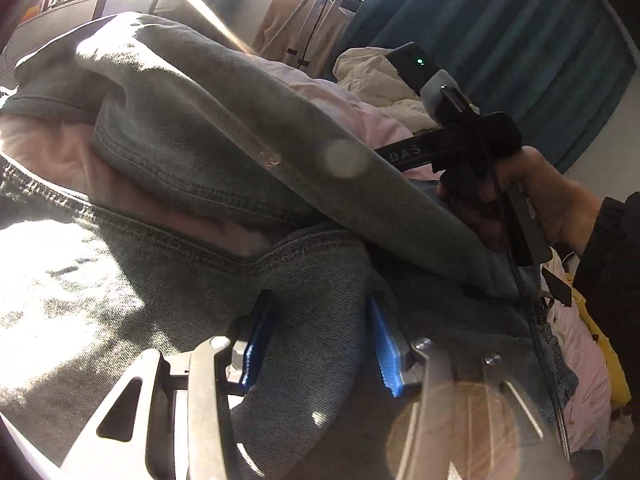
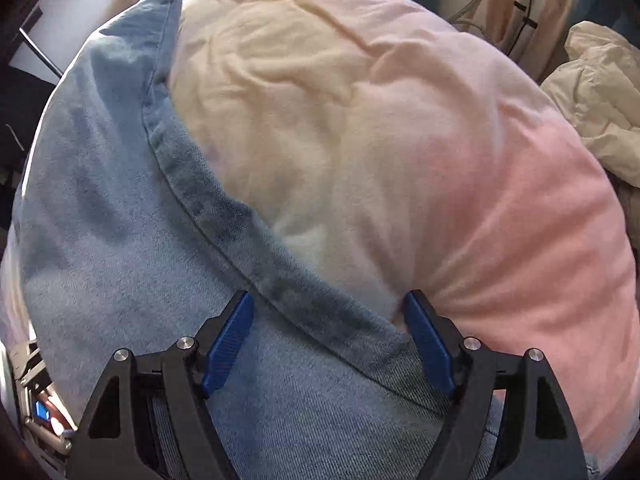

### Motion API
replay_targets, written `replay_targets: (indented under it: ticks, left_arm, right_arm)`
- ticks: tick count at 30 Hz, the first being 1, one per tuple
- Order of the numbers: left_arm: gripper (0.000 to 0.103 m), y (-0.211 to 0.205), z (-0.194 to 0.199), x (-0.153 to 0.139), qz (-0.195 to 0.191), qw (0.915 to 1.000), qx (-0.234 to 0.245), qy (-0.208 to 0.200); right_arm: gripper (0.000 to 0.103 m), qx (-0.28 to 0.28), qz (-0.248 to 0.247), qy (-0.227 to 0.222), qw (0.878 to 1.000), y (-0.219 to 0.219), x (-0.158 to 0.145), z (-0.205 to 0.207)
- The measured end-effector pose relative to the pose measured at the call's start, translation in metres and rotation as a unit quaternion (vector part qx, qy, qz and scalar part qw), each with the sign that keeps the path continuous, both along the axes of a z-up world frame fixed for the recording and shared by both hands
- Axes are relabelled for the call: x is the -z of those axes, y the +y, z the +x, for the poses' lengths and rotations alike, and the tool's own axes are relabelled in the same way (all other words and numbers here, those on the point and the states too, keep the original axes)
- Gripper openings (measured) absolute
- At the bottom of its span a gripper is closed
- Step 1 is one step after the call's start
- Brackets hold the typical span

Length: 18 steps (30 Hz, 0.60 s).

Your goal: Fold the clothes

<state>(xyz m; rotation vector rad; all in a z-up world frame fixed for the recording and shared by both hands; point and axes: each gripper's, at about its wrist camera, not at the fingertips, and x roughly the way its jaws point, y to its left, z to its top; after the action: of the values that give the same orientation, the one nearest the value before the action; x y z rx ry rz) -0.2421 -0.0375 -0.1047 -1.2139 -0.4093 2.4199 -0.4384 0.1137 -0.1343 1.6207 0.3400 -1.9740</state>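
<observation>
Blue denim jeans [image 2: 120, 220] lie on a pale pink bedcover [image 2: 400, 140]; one thick seam runs diagonally across the right wrist view. My right gripper [image 2: 328, 340] is open, blue pads [image 2: 228, 344] wide apart, straddling that seam just above the cloth. In the left wrist view the jeans [image 1: 200, 140] look grey-green, with one leg folded over and sunlit. My left gripper [image 1: 322, 344] is shut on a thick fold of the denim bulging between its pads [image 1: 260, 340]. A hand [image 1: 560, 208] holds the right gripper's black body [image 1: 476, 136]; its fingers are hidden behind the denim.
A white puffy jacket [image 2: 600, 92] lies at the bed's far right. Teal curtains [image 1: 500, 20] and a rack with a beige garment [image 1: 288, 20] stand behind. Yellow cloth [image 1: 600, 340] lies at the right edge. Strong sunlight washes out the left.
</observation>
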Motion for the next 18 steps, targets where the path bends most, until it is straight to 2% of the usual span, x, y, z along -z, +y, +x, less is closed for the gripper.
replay_targets:
  ticks: [1, 4, 5, 6, 7, 8, 9, 12, 15, 18]
  left_arm:
    - [0.048, 0.000, 0.000, 0.000, 0.004, 1.0000, -0.001, -0.001]
    - [0.048, 0.001, 0.000, -0.001, 0.006, 1.0000, -0.003, -0.002]
    - [0.048, 0.002, 0.000, -0.001, 0.007, 1.0000, -0.004, -0.004]
    - [0.048, 0.002, 0.000, -0.001, 0.007, 0.9999, -0.006, -0.006]
    - [0.048, 0.003, 0.000, -0.001, 0.006, 0.9999, -0.008, -0.007]
    - [0.048, 0.003, 0.000, -0.001, 0.005, 0.9999, -0.010, -0.008]
    - [0.048, 0.003, 0.000, -0.002, 0.005, 0.9999, -0.013, -0.009]
    - [0.048, 0.003, 0.001, -0.004, 0.006, 0.9997, -0.022, -0.009]
    - [0.048, 0.004, -0.001, -0.004, 0.004, 0.9996, -0.027, -0.011]
    - [0.048, 0.006, -0.003, -0.005, -0.001, 0.9996, -0.027, -0.008]
  right_arm:
    - [0.079, -0.016, -0.005, -0.014, 1.000, 0.002, 0.000, 0.003]
    - [0.067, -0.066, 0.015, -0.019, 0.998, 0.000, -0.008, 0.019]
    - [0.057, -0.070, 0.035, -0.006, 0.997, -0.002, -0.009, 0.025]
    - [0.042, -0.075, 0.055, 0.007, 0.996, -0.004, -0.010, 0.030]
    - [0.035, -0.078, 0.074, 0.022, 0.994, -0.006, -0.011, 0.035]
    - [0.018, -0.070, 0.083, 0.047, 0.993, -0.005, -0.019, 0.039]
    - [0.009, -0.061, 0.092, 0.072, 0.991, -0.005, -0.026, 0.042]
    - [0.005, -0.036, 0.118, 0.148, 0.981, -0.005, -0.048, 0.053]
    - [0.005, -0.009, 0.142, 0.222, 0.965, -0.004, -0.070, 0.063]
    - [0.005, 0.059, 0.149, 0.269, 0.950, 0.016, -0.095, 0.046]
